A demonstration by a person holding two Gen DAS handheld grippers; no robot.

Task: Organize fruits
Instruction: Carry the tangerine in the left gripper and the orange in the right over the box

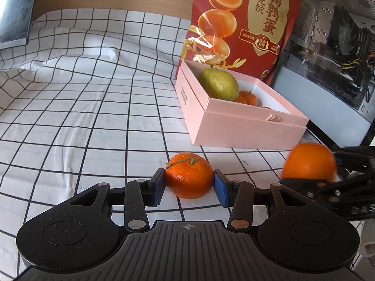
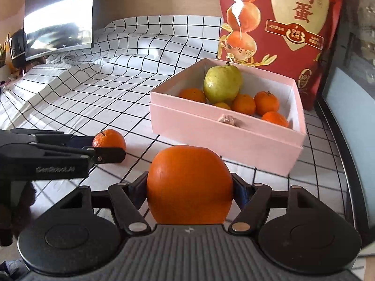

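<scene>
My left gripper is shut on a small mandarin with a green stem, low over the checked cloth; both also show in the right wrist view, gripper, mandarin. My right gripper is shut on a large smooth orange, held above the cloth in front of the pink box; the orange shows at right in the left wrist view. The box holds a green pear and several mandarins.
A red snack bag stands behind the box. A computer case with a glass side stands at the right. A monitor stands at the far left. The checked cloth is wrinkled toward the back.
</scene>
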